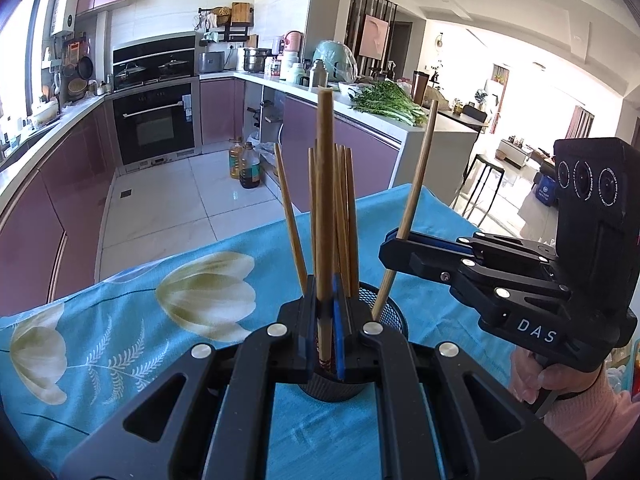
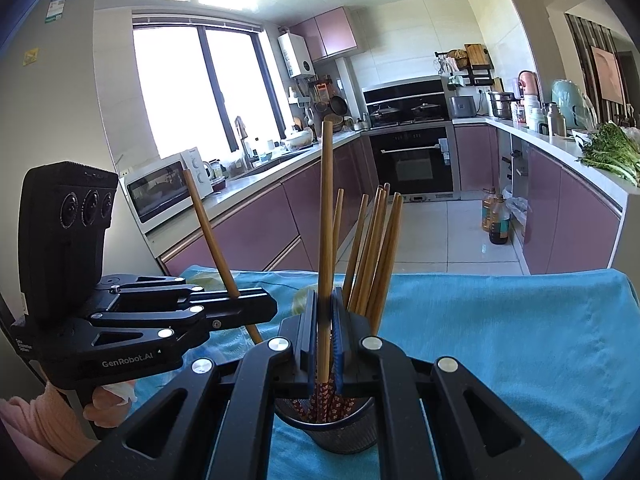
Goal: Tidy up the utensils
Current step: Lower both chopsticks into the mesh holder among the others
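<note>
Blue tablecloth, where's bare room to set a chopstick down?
Bare tablecloth lies right of the mesh holder and on the flower print to its left. It is crowded above the holder, where both grippers grip chopsticks.

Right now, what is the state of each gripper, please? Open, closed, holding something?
Left gripper: closed on a chopstick above the mesh holder.
Right gripper: closed on another chopstick above the same holder.
</note>
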